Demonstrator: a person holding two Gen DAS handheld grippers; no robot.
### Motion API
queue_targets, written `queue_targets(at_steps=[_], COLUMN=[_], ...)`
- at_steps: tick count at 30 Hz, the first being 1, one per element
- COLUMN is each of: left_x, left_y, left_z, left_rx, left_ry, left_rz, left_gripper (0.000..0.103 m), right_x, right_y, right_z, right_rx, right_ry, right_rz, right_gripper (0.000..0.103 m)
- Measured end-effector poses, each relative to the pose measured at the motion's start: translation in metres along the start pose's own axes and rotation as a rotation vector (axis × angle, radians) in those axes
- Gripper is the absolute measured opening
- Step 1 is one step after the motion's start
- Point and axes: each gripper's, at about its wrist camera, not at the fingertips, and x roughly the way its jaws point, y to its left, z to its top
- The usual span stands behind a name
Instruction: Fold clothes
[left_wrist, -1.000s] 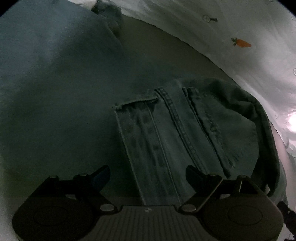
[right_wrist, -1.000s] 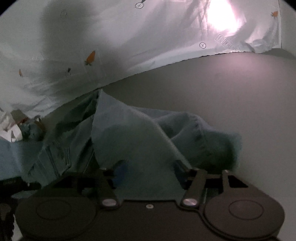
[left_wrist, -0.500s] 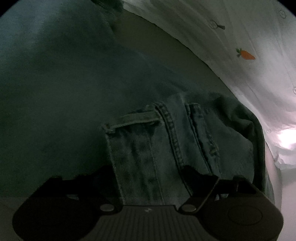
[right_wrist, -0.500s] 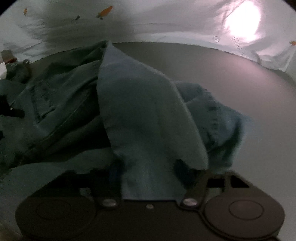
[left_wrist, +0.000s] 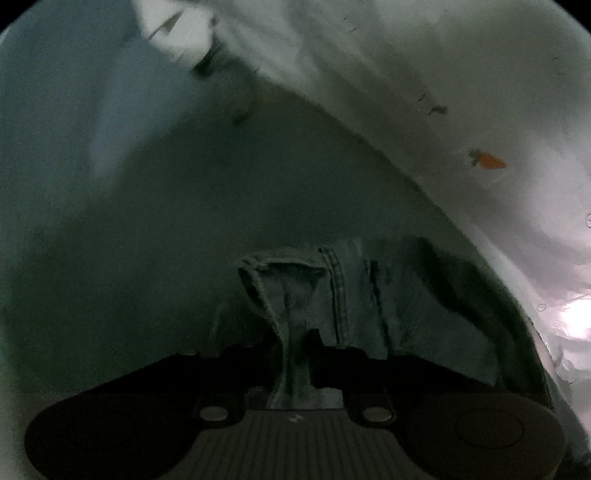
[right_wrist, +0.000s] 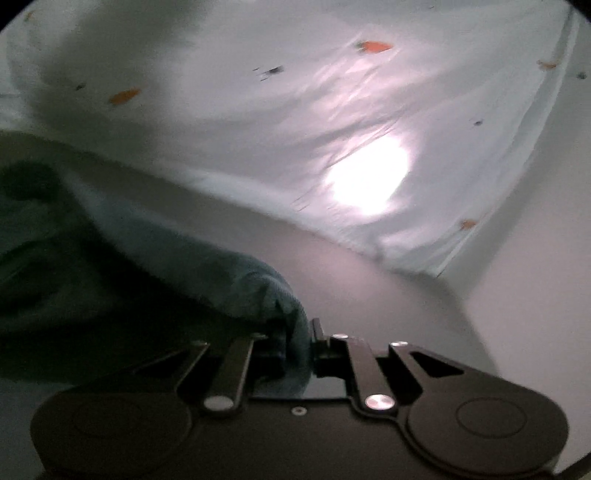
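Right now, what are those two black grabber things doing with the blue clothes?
A person is folding a pair of jeans with a grabber in each hand. The left gripper has just closed its fingers on a bunched strip of the denim, and the right gripper has just pinched another edge. A white sheet with little carrots lies behind.

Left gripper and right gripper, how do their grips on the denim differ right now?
The left gripper pinches a stitched, seamed edge of the denim garment; the right gripper pinches a plain, bunched fold. The left's cloth runs forward; the right's drapes off to the side. Both have just closed on the denim.
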Motion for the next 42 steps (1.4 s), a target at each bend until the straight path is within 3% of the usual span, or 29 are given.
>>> queue_targets(at_steps=[6,11,15,18,23,26,29,36,38,39,42], left_x=[-0.008,-0.011,-0.013,-0.003,0.044,0.060,0.063,0.038,0.026,0.019,-0.005], left_y=[-0.068,-0.140,-0.174,-0.173,-0.141,-0.123,-0.110,-0.109,-0.104,-0.101,-0.084], left_z=[0.057,0.121,0.147,0.142,0.102,0.084,0.082,0.075,0.070,0.065,0.048], left_rx=[0.182,0.255,0.276,0.264,0.237,0.246,0.219,0.258,0.270,0.271,0.275], left_ry=[-0.140,-0.288,-0.377,-0.358,-0.209,-0.170,-0.148,-0.192,-0.216,-0.228,-0.262], left_rz=[-0.025,-0.059,-0.060,-0.058,0.040,0.121,0.127,0.129,0.127,0.136,0.182], left_gripper=[0.011,0.011,0.011,0.011,0.011,0.012,0.014,0.036,0.052,0.055,0.062], right_x=[0.043,0.067,0.087,0.108,0.149,0.161,0.157,0.143,0.136,0.133,0.129], right_y=[-0.063,-0.103,-0.117,-0.118,-0.102,-0.086,-0.080,-0.102,-0.103,-0.103,-0.096], right_z=[0.064,0.129,0.147,0.130,0.076,0.047,0.032,0.011,-0.002,-0.007,-0.019], right_rx=[0.063,0.123,0.124,0.170,0.162,0.161,0.213,0.664,0.787,0.844,0.946], right_ry=[-0.123,-0.245,-0.280,-0.217,-0.024,0.072,0.105,0.174,0.181,0.185,0.213], right_rz=[-0.098,-0.128,-0.175,-0.163,-0.100,-0.046,-0.038,0.132,0.200,0.232,0.302], right_gripper=[0.011,0.011,0.011,0.012,0.012,0.021,0.036,0.050,0.054,0.056,0.056])
